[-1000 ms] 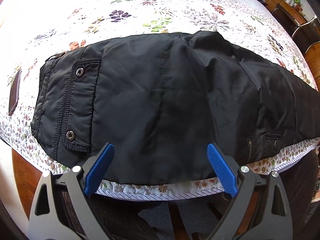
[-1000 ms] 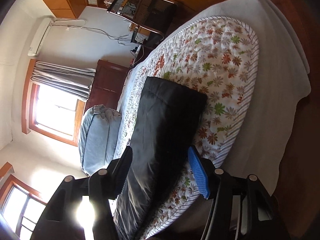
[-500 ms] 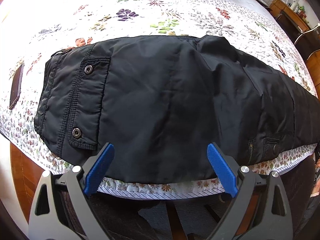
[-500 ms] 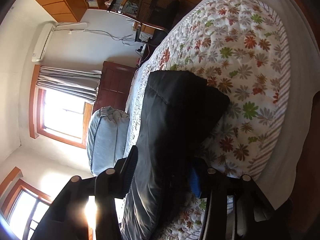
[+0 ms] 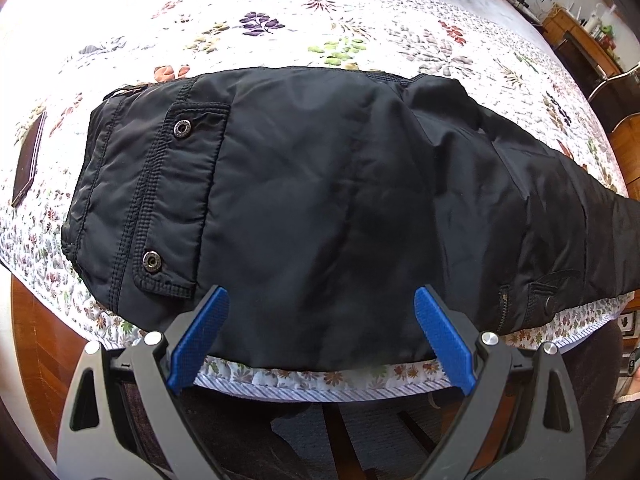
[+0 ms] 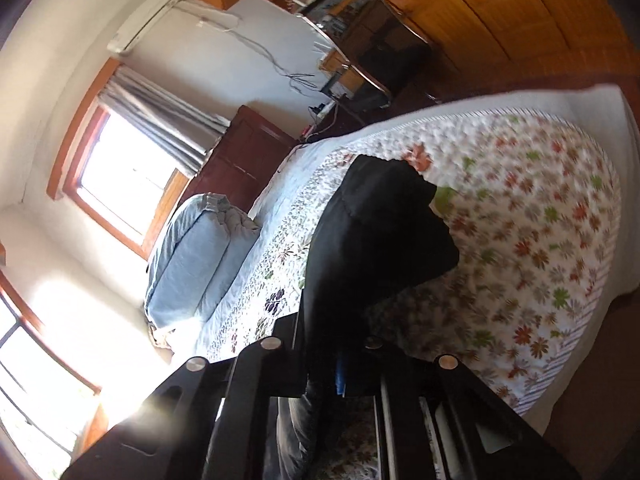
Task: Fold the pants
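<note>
Black pants (image 5: 320, 200) lie folded lengthwise across a floral quilt (image 5: 340, 32) on a bed, waist and snap pocket (image 5: 176, 200) at the left, legs running off to the right. My left gripper (image 5: 320, 336) is open, its blue pads either side of the pants' near edge, not touching. In the right wrist view my right gripper (image 6: 328, 364) is shut on the pants leg (image 6: 372, 240) and holds it lifted above the quilt (image 6: 540, 220), the hem end hanging bent over.
A dark phone (image 5: 28, 160) lies on the quilt left of the waistband. A folded blue duvet (image 6: 192, 264) sits at the bed's head. Wooden furniture (image 5: 580, 40) stands at the far right. The bed's near edge (image 5: 320, 390) is just below the pants.
My right gripper closed on the pants leg and lifted it off the quilt. The left gripper stayed open and drew back slightly from the pants.
</note>
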The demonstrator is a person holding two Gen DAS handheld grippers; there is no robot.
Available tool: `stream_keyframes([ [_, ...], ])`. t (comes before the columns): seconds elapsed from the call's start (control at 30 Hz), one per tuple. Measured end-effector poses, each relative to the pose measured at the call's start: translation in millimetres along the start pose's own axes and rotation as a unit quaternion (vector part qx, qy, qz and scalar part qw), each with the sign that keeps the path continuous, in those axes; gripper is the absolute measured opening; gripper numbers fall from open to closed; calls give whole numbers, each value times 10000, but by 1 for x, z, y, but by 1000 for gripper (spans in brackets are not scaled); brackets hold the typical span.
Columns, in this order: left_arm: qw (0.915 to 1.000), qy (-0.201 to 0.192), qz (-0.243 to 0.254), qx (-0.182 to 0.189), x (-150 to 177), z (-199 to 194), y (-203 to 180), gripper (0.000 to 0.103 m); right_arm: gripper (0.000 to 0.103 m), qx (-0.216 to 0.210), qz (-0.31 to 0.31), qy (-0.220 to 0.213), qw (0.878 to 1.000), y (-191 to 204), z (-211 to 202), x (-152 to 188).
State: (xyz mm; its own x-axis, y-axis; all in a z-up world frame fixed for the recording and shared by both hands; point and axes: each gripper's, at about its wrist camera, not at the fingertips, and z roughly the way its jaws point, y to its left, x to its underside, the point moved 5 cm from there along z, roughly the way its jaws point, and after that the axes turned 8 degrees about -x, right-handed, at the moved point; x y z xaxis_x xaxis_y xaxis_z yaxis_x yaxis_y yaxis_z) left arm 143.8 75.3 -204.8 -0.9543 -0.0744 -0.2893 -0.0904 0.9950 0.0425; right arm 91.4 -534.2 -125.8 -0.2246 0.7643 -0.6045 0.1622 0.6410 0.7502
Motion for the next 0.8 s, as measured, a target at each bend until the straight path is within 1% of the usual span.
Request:
stream_keyframes([
  [0.1, 9999, -54, -51, 118, 2, -5, 0, 94, 9, 3, -949, 148, 9954, 61, 7, 5],
  [0.2, 9996, -130, -118, 221, 4, -9, 3, 94, 9, 38, -1821, 368, 9826, 115, 15, 21],
  [0.23, 9994, -159, -149, 251, 5, -11, 4, 94, 9, 53, -2088, 466, 9768, 131, 19, 29],
  [0.3, 9990, -202, -247, 319, 7, -15, 8, 94, 9, 130, -2652, 696, 9616, 159, 27, 54],
  [0.4, 9976, -236, -445, 465, 9, -18, 15, 94, 9, 232, -3269, 1048, 9389, 186, 39, 91],
  [0.53, 9954, -283, -692, 594, 12, -20, 25, 94, 9, 412, -3958, 1609, 9032, 206, 61, 147],
  [0.67, 9932, -308, -860, 718, 13, -22, 32, 94, 9, 542, -4472, 2191, 8655, 211, 89, 202],
  [0.73, 9923, -341, -911, 766, 13, -24, 34, 94, 9, 647, -4750, 2485, 8417, 209, 100, 231],
  [0.8, 9917, -383, -931, 797, 12, -26, 36, 94, 9, 771, -5144, 2720, 8096, 208, 106, 261],
])
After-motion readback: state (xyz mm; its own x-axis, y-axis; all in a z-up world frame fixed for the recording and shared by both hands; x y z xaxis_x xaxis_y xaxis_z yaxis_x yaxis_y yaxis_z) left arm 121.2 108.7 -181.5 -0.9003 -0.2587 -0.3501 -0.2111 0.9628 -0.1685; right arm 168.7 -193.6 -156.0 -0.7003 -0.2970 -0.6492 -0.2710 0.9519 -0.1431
